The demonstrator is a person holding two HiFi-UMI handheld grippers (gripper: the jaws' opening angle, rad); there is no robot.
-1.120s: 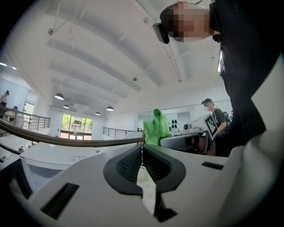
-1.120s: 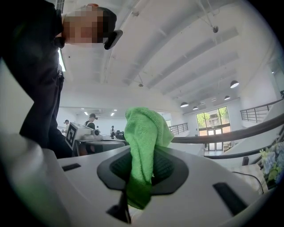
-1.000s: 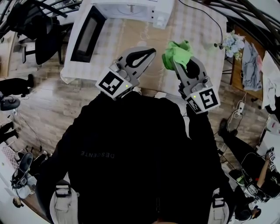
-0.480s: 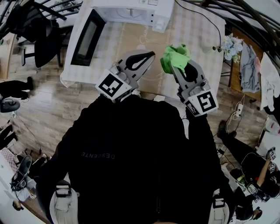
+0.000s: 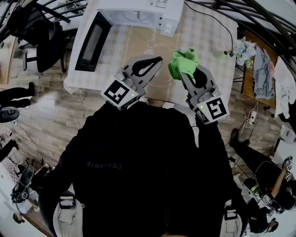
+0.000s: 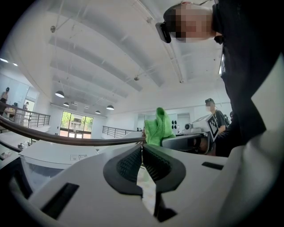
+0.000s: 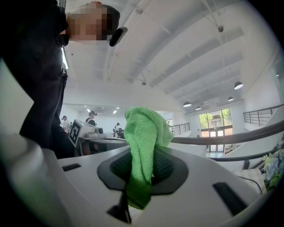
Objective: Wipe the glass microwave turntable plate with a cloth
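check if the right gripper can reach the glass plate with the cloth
Probably yes: the right gripper grips the green cloth right beside the glass plate, held by the left gripper at its rim; nothing lies between.

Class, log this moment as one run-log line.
left gripper: shut on glass turntable plate | right gripper: shut on green cloth | microwave: door open

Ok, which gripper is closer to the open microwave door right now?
Left. The left gripper, shut on the glass plate, is just right of the microwave door; the right gripper, clamping the green cloth, is farther right, beyond the left one.
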